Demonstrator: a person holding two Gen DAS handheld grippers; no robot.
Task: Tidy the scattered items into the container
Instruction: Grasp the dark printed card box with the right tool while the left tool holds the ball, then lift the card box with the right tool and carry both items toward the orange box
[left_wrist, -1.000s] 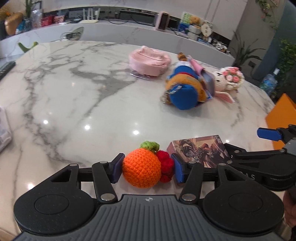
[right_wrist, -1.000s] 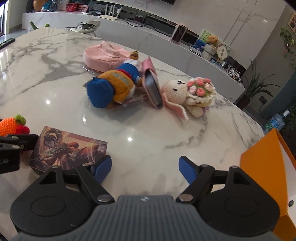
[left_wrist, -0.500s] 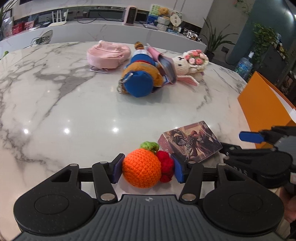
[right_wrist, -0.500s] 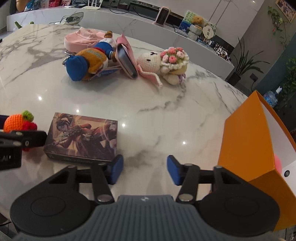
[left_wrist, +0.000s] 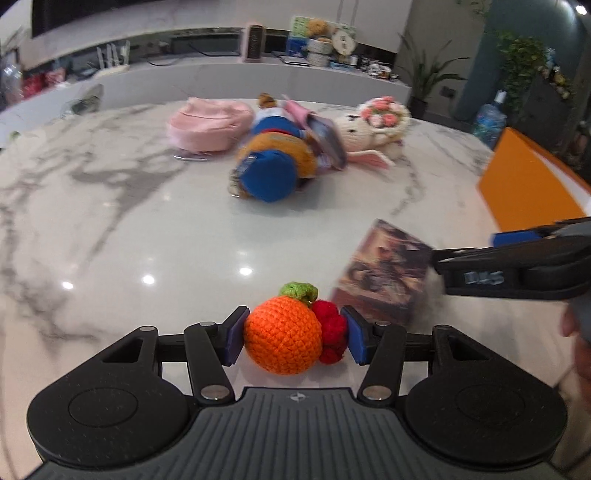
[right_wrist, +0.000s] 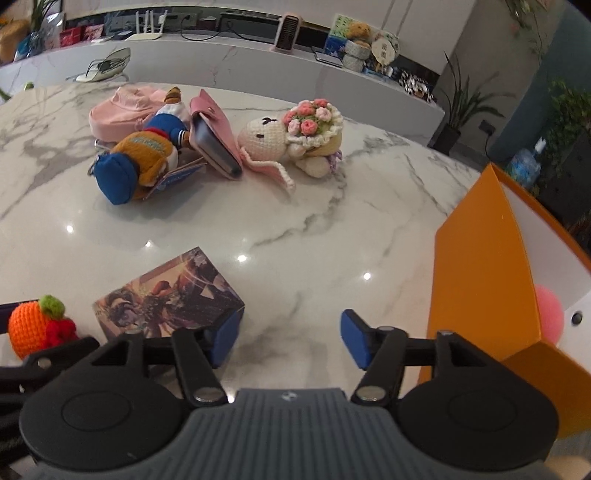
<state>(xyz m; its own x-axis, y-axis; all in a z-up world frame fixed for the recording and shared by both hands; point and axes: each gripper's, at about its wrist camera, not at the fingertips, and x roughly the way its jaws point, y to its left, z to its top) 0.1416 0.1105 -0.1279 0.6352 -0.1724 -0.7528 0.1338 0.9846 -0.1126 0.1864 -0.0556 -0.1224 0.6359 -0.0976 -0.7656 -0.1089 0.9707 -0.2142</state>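
Clamped between my left gripper's (left_wrist: 293, 338) blue pads is the crocheted orange (left_wrist: 282, 341), its green leaf on top and a red knitted bobble pressed against the right-hand pad. I hold it just above the white marble table (left_wrist: 110, 229).

My right gripper (right_wrist: 288, 338) is spread wide and holds nothing. Its left pad (right_wrist: 223, 338) sits right against the near corner of the printed card box (right_wrist: 168, 299), though I cannot tell whether they touch; the other pad stands apart over bare marble. The box is tilted up on one edge in both views. From the right wrist camera, the orange shows at the far left, just beside the box.

To my right stands the orange container (right_wrist: 480, 280), its white inner wall visible and something pink and round (right_wrist: 548, 319) inside it near the edge.

Across the table lies a cluster of other items. A plush doll with a blue hat (right_wrist: 138, 166) lies on its side, with a pink fabric pouch (right_wrist: 118, 110) behind it. A pink wallet (right_wrist: 214, 136) leans between that doll and a crocheted bunny carrying a flower bouquet (right_wrist: 291, 138).
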